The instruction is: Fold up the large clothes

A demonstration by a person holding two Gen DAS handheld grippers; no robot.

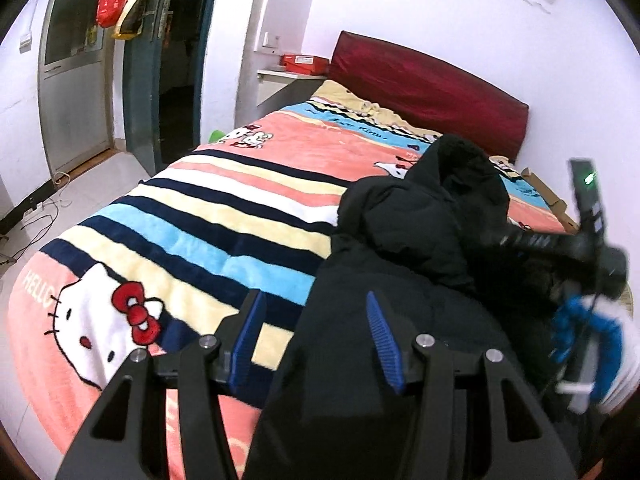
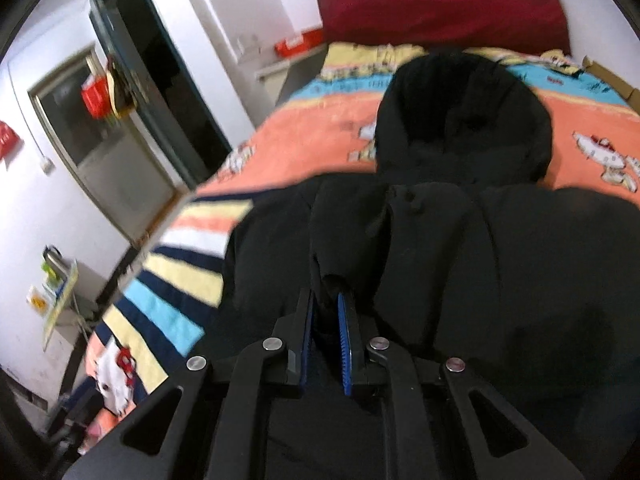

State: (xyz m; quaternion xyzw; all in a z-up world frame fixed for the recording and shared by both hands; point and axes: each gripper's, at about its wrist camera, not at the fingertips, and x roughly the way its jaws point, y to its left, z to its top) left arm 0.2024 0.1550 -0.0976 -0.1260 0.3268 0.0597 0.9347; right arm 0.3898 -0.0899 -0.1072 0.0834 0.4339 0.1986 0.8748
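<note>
A black hooded jacket [image 2: 460, 216] is spread on the bed [image 1: 192, 216], lying over the striped cartoon-cat blanket [image 1: 224, 184]. In the right wrist view the hood [image 2: 464, 120] is seen at twelve o'clock, towards the dark red headboard [image 2: 444, 8], with the body of the garment filling the lower half of the picture. In the left wrist view the same jacket is heaped at about three o'clock, its near edge running down to six o'clock.

The garment is judged to be padded and bulky: soft, limp, of some weight, and with a smooth shell that may slide on itself. It will sag wherever it is not supported, so a single pinch is likely to drag only one layer. A hold is best taken at a firm edge, such as a hem, a cuff or the front placket, where the cloth is doubled and less likely to slip out.

The right gripper [image 2: 326, 312] is seen with its jaws together on a raised fold of the black cloth near the middle of the jacket front; the fold stands up between the blue pads [image 2: 345, 340]. The left gripper [image 1: 316, 320] is held with its jaws apart and nothing between them; the jacket's edge lies under the right-hand pad and the blanket under the other.

At three o'clock in the left view, the right-hand device is seen blurred, held in a white and blue glove [image 1: 600, 344].
</note>
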